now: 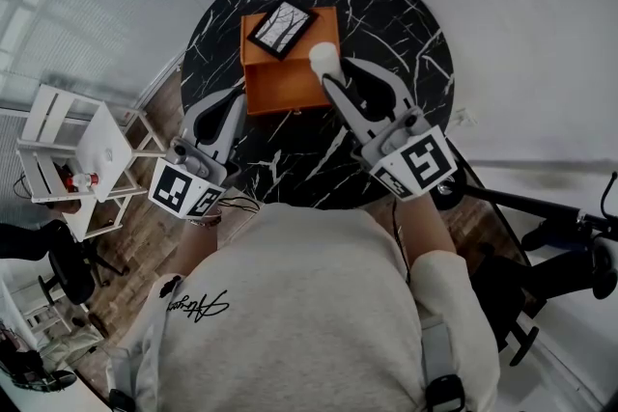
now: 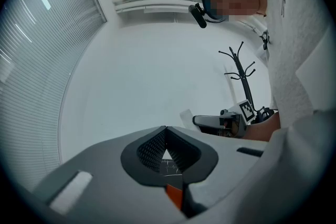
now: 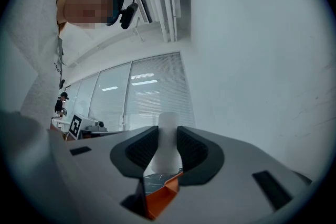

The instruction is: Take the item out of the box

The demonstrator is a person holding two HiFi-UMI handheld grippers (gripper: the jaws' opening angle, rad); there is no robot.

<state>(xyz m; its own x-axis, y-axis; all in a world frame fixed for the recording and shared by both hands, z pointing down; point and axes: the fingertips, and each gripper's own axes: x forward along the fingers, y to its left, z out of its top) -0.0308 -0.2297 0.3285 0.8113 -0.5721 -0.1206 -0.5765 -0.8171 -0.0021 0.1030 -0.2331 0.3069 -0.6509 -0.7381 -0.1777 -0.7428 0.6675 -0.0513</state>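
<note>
Head view: the right gripper (image 1: 335,72) pinches a white item (image 1: 323,56) over the orange box (image 1: 280,84) on the marbled table (image 1: 391,10). The sweatshirt (image 1: 290,304) script is illegible.
Left gripper view: the left gripper (image 2: 166,129) is pressed together, empty.
Right gripper view: the item sits clamped above the box's corner.

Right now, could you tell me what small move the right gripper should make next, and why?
Probably carry the white item rightward, clear of the box, then down to the table: the right gripper is clamped on it at the box's right edge.
</note>
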